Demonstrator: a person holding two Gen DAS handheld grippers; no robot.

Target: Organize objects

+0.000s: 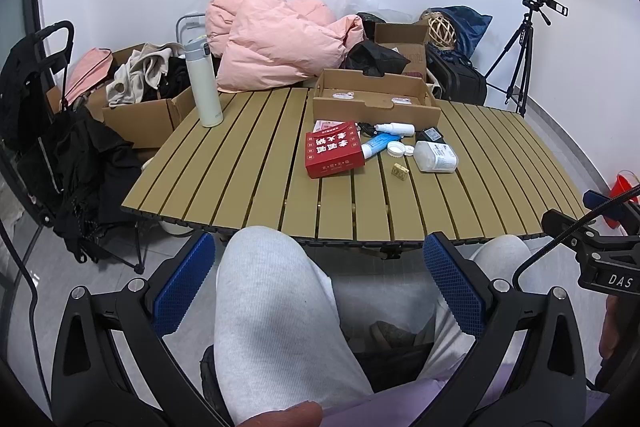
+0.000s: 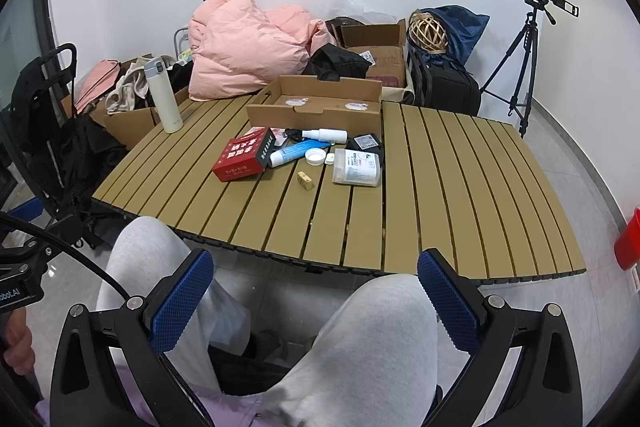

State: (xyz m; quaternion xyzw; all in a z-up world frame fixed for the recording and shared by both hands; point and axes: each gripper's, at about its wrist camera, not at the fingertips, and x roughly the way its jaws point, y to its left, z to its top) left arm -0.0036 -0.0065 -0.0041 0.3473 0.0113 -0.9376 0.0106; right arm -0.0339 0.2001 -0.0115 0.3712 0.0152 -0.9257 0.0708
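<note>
Nothing started: left tongs (image 1: 318, 287) and right tongs (image 2: 316, 301) wide open, empty, off the table's (image 2: 460, 187) near edge; next, the red box (image 2: 243, 155).

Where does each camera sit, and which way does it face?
Left wrist: on the left gripper, held low over the person's lap, facing the slatted table; grey-trousered knees show.
Right wrist: on the right gripper, equally low, slightly further right; same knees show.
Shared: red box, white flask, cardboard tray, both grippers open.
</note>
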